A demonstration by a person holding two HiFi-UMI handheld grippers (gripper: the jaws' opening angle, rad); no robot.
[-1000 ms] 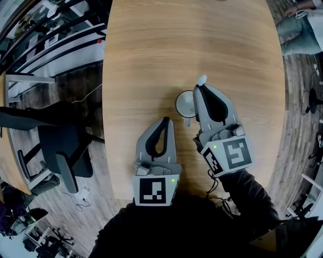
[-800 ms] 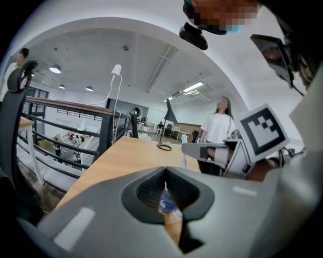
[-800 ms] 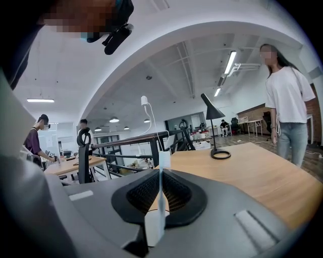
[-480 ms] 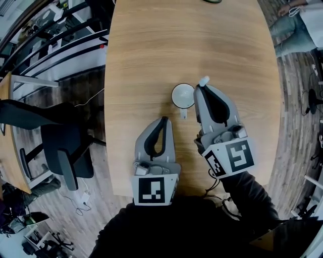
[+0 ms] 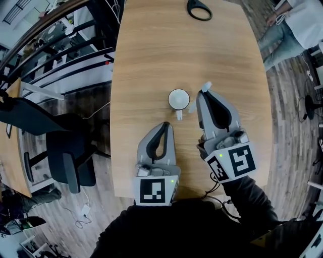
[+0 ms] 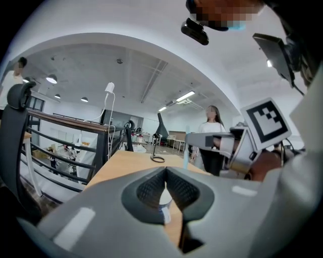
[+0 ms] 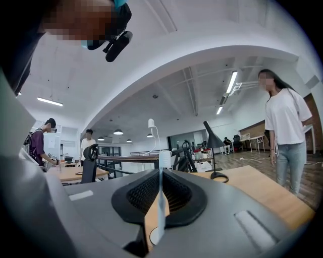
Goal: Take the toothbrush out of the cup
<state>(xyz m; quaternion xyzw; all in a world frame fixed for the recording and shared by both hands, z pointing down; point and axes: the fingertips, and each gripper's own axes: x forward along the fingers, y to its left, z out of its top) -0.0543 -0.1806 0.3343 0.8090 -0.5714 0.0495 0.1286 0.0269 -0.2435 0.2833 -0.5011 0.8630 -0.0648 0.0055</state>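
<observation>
While the right gripper has its jaws pinched tight on the toothbrush handle, the brush stands upright just right of the cup, outside its rim. Left gripper: jaws together, nothing held, on the person's side of the cup. Cup stands on the table.

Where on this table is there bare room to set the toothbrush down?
Bare wood spans the table between the cup and the lamp base, also left of the cup. Crowded: the near edge, with the left gripper and the right gripper holding the toothbrush.
</observation>
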